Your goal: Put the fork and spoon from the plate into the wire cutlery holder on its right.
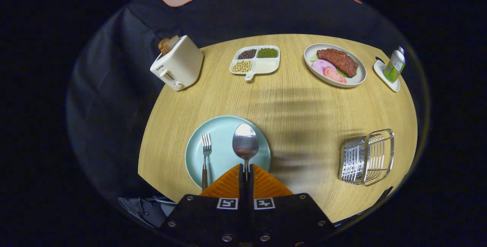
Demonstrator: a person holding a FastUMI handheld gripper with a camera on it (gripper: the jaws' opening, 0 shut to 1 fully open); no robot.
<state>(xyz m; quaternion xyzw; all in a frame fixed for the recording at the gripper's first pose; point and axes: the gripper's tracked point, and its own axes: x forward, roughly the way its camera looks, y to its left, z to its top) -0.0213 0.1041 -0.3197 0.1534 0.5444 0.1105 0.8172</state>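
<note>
Spreading wide under everything is the wooden counter (296,106). Taking the round plate (220,140) as the landmark: a white toaster (178,64) sits well beyond it to the left, a dish of meat (335,65) well beyond it to the right, and a divided tray of beans (255,59) straight beyond it. The wire cutlery holder (366,157) stands well apart to the plate's right. On the plate lies the fork (205,155), left of the spoon (245,145). The gripper (246,174) sits at the plate's near rim, its fingers nearly closed, pinching the spoon's handle.
</note>
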